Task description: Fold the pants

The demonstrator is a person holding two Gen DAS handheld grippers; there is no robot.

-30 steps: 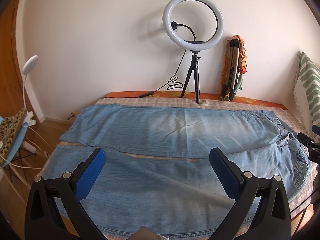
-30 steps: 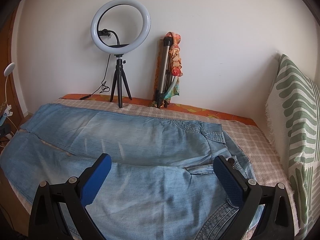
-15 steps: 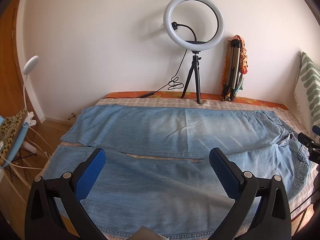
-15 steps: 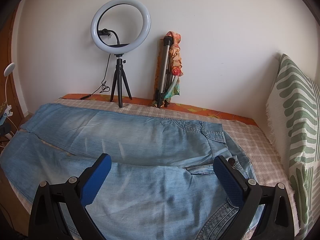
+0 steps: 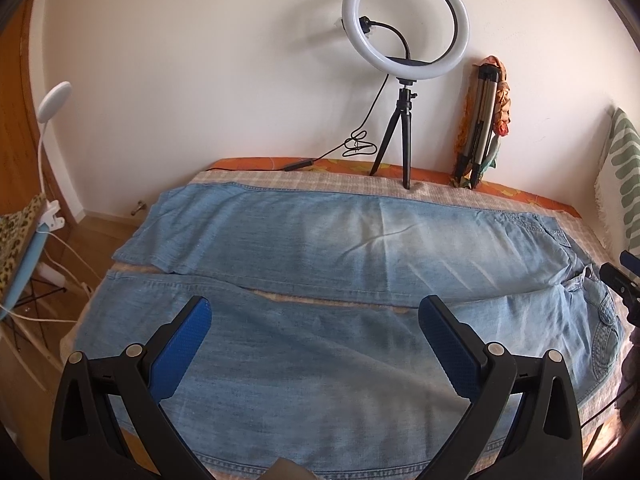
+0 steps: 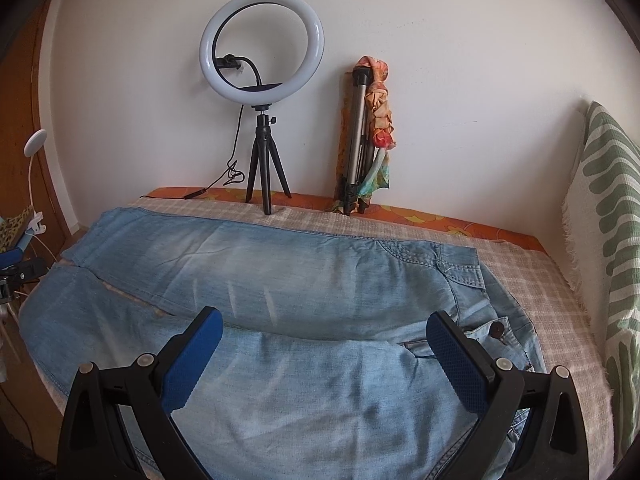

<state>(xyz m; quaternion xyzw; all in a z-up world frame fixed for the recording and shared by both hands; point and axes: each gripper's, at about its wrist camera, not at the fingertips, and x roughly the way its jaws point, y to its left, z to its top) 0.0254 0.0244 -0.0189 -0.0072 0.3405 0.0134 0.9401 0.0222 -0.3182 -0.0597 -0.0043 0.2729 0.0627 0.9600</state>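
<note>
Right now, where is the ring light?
The ring light stands on its little tripod at the far edge of the bed, against the wall, behind the jeans and left of the folded tripod.

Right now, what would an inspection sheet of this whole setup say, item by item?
Surface: bed with a checked cover; an orange patterned sheet shows along the wall edge.
Job's things: jeans spread flat, unfolded, legs side by side with a narrow gap, waist to the right.
Clutter: ring light on a small tripod stands on the bed by the wall; folded tripod wrapped with a scarf leans on the wall.
Grippers: left gripper and right gripper both open above the near leg, holding nothing.
Cables: ring light cable trails along the wall edge; white cables hang at left.
Surroundings: green patterned pillow at right, white clip lamp at left, plain wall.
</note>
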